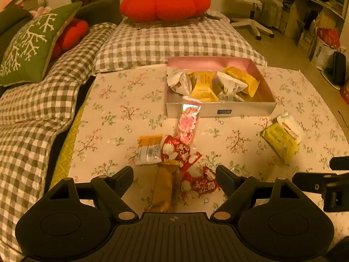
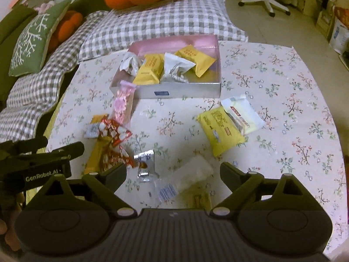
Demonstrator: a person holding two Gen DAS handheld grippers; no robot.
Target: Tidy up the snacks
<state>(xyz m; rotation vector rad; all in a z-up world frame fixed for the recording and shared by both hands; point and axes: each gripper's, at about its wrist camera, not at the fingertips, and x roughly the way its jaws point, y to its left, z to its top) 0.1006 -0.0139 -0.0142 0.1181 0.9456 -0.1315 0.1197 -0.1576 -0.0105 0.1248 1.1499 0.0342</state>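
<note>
Presently, your stock, listed left to right from each pair of jaws.

Left gripper [image 1: 174, 180]: jaws wide apart, nothing pressed between the pads. You hold it tilted down over the near heap, which suits a pick from above.
- Orange-and-silver packet [image 1: 149, 150]: ahead of the left finger, flat on the cloth [image 1: 109, 113].
- Brown bar [image 1: 164, 187]: between the jaws, lying lengthwise, untouched.
- Red wrappers [image 1: 185, 155]: between the jaws toward the right finger, overlapping the bar's far end; a clean grip on one item looks awkward here.
- Pink packet [image 1: 188, 126]: ahead of the jaws, its far end propped on the front wall of the box [image 1: 240, 109], likely a drop that fell short.

Right gripper [image 2: 173, 174]: jaws likewise spread and empty, held over its own loose items.
- Silver candy [image 2: 145, 166]: between the jaws, just beside the left finger.
- White crisp bar [image 2: 192, 174]: between the jaws, slanted, in clear wrap.
- Yellow pack [image 2: 219, 131] and white pack [image 2: 242, 113]: ahead of the right finger, touching one another.

Box: well ahead of both grippers, already holding yellow and white packets; the loose snacks presumably belong there too.
</note>
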